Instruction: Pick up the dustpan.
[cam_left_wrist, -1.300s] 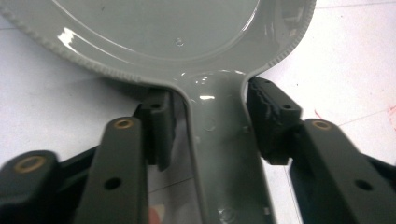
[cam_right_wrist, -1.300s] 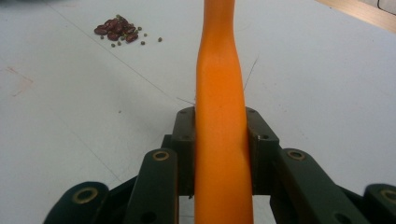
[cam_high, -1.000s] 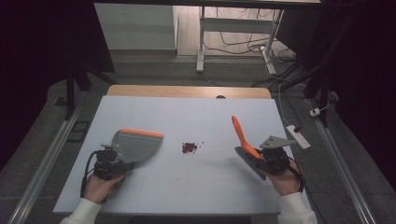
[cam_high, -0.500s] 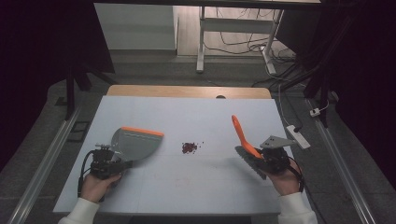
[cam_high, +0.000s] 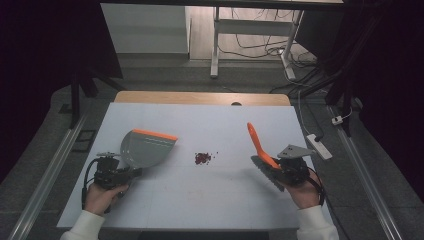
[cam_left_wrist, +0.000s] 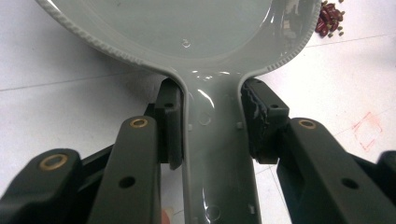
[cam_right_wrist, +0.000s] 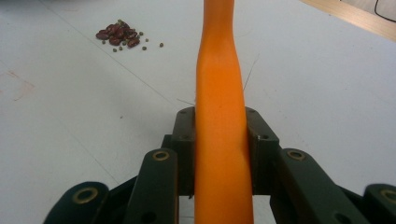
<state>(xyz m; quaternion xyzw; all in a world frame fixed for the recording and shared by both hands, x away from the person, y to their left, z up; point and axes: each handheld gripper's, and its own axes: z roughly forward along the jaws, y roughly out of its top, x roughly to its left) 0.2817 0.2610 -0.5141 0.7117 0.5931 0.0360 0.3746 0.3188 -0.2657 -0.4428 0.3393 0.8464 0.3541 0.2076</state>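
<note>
High view, left gripper (cam_high: 131, 172) clamping dustpan (cam_high: 147, 149), low

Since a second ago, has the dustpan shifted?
No. The dustpan keeps its gap to the bean pile, clamped in the left gripper.

a white-topped table (cam_high: 200, 200) with a bare wooden strip along its far edge is seen from above. a small heap of dark red beans (cam_high: 202, 158) with a few tiny greenish grains scattered beside it lies near the middle of the top. faint seams and a small reddish mark (cam_left_wrist: 368, 131) are seen on the white surface.
</note>
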